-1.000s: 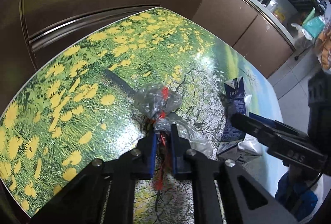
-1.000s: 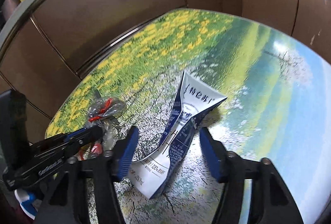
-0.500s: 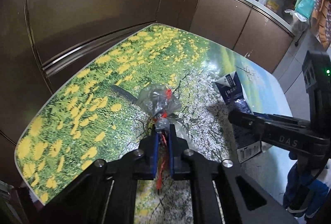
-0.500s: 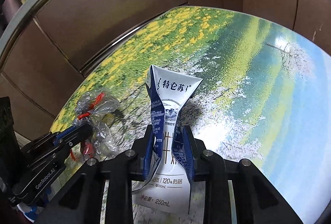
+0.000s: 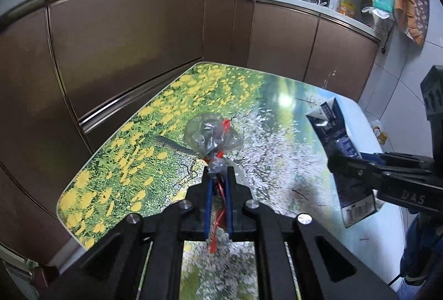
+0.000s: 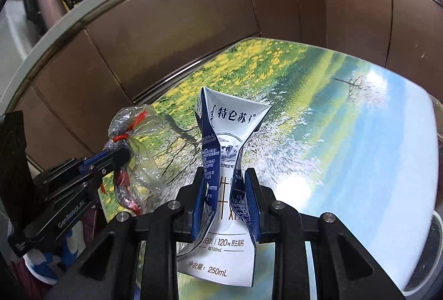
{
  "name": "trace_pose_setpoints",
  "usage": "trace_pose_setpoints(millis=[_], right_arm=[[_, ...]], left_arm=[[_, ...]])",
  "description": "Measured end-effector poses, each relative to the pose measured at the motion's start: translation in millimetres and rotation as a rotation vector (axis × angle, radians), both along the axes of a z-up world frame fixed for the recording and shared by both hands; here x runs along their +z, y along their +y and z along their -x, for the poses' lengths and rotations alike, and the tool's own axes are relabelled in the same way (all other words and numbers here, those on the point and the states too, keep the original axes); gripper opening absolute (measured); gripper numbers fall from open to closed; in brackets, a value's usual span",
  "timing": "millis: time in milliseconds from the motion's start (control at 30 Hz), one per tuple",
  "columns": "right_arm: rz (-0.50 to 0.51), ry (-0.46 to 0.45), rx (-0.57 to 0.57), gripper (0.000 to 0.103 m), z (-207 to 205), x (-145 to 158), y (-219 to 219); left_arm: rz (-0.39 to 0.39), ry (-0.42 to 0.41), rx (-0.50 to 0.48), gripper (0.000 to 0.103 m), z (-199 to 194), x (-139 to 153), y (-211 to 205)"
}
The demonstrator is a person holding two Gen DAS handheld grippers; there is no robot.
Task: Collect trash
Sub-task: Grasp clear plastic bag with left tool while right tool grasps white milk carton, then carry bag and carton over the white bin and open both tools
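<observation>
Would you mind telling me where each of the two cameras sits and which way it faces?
Left wrist view: on the left gripper, looking down along its jaws, shut on a crumpled plastic bag above the flower-print table; the right gripper shows alongside.
Right wrist view: on the right gripper, jaws just closed on a squashed milk carton; the left gripper shows alongside.
Shared: both grippers, bag, carton, table, brown cabinets.

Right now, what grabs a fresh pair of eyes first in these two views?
The squashed milk carton, pinched at its waist in the right gripper, fills the middle of the right wrist view. Beside it, the left gripper is shut on a crumpled clear plastic bag with red ties. Under both lies the table, printed with yellow flowers and white blossom, set against brown cabinets.
</observation>
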State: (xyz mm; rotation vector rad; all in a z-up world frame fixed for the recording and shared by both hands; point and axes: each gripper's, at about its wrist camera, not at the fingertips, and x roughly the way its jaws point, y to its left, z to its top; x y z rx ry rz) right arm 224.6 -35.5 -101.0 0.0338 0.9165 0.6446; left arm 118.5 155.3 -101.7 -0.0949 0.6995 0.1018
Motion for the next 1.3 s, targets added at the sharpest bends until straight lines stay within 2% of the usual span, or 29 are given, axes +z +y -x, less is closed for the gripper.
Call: trace_pose_setpoints(millis=[467, 667, 933, 1100, 1300], right_arm=[[-0.119, -0.084, 0.004, 0.028, 64.1, 28.7, -57.9], [-0.161, -0.141, -0.020, 0.028, 93.5, 43.4, -87.6], [-0.208, -0.176, -0.106, 0.028, 118.2, 50.7, -133.7], [-0.229, -0.172, -0.205, 0.028, 124.1, 46.5, -177.2], [-0.179, -0.198, -0.335, 0.028, 130.7, 41.8, -220.4]], left_arm=[[-0.068, -0.028, -0.011, 0.007, 44.2, 32.5, -46.3], [-0.104, -0.059, -0.049, 0.007, 59.8, 49.0, -76.0], [-0.156, -0.094, -0.116, 0.008, 70.0, 60.9, -125.4], [-0.149, -0.107, -0.178, 0.008, 60.6, 64.0, -151.1], [-0.161, -0.117, -0.271, 0.008, 44.7, 65.2, -184.7]])
